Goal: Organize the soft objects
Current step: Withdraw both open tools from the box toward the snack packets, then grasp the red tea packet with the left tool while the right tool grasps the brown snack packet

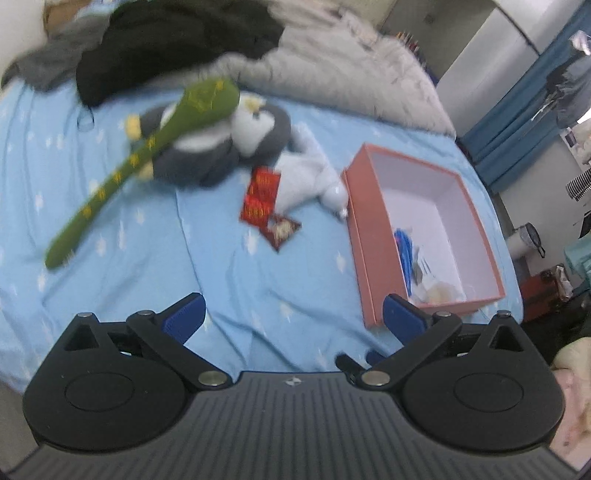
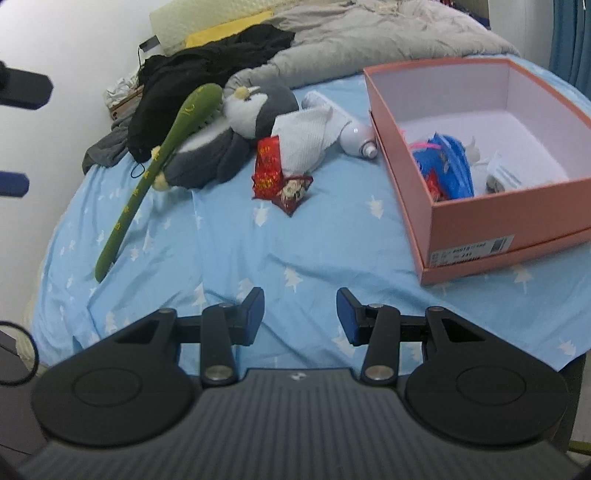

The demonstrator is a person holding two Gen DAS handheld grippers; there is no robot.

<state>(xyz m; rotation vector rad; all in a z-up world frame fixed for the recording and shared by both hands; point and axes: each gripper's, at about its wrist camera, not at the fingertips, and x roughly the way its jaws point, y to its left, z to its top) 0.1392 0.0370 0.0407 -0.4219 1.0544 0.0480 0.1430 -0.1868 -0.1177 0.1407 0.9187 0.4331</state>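
On the blue bedsheet lie a grey and white penguin plush (image 1: 221, 147) (image 2: 236, 133), a long green plush stick (image 1: 125, 166) (image 2: 155, 162) across it, a white cloth bundle with a bottle (image 1: 314, 177) (image 2: 325, 140), and red pouches (image 1: 264, 199) (image 2: 277, 177). A pink open box (image 1: 373, 236) (image 2: 491, 210) holds a blue bag (image 2: 447, 170) and small items. My left gripper (image 1: 293, 314) is open and empty above the sheet. My right gripper (image 2: 300, 314) is open and empty, near the bed's front edge.
Black clothing (image 1: 173, 40) (image 2: 207, 85) and a grey quilt (image 1: 332, 74) (image 2: 369, 40) are piled at the back of the bed. A pillow (image 2: 207, 22) lies by the wall. Blue curtains (image 1: 524, 103) and clutter stand to the right of the bed.
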